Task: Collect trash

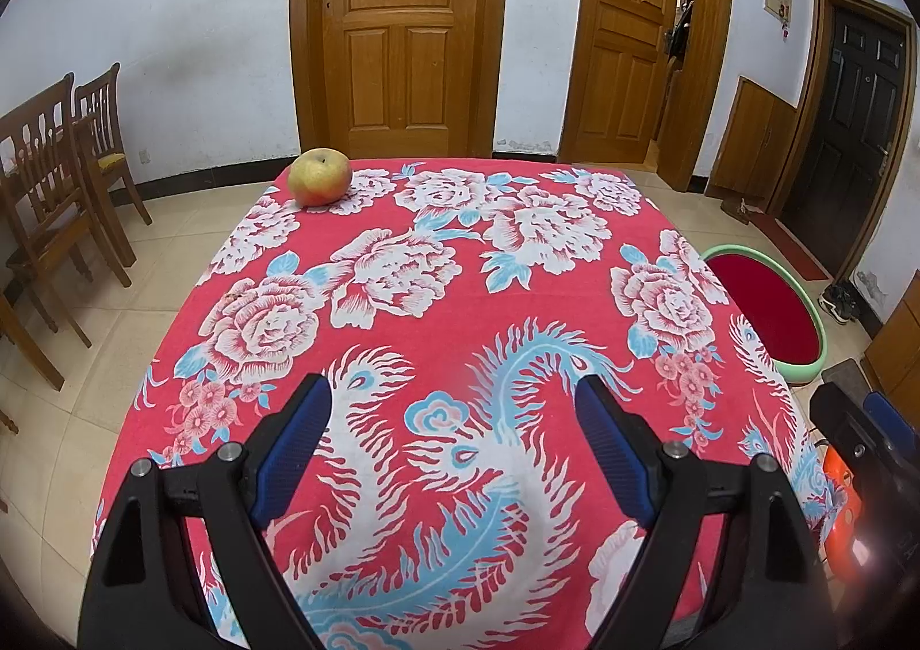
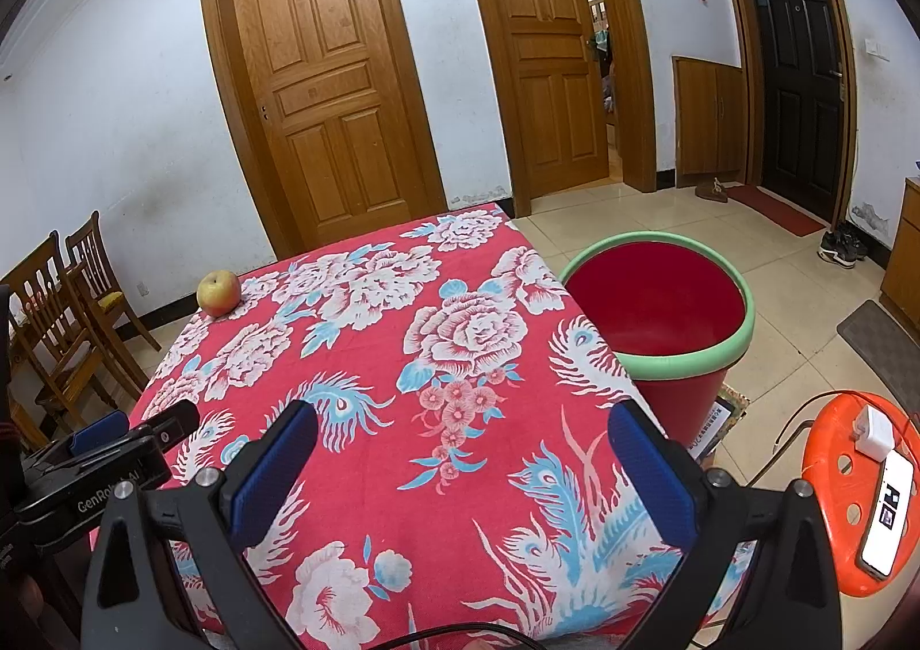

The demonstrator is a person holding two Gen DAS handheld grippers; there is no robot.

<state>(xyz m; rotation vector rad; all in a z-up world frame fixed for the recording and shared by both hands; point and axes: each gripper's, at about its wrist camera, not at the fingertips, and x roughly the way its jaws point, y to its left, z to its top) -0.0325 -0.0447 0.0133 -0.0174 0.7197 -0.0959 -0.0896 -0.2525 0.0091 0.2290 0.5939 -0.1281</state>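
Behind tablecloth (image 1: 437, 259) edge, bin (image 1: 805, 305) half hidden; both tools wide apart, w/ nothing between.

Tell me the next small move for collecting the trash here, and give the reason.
Probably reach the left gripper forward toward the apple. Its jaws are open and empty, the apple sits alone at the table's far left corner, and the red bin waits beside the table's right edge.

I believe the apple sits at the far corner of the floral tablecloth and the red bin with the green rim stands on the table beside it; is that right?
Not quite. The apple is at the far corner of the floral tablecloth, but the red bin with the green rim stands on the floor beside the table's right edge, not on the table. The right wrist view shows this clearly.
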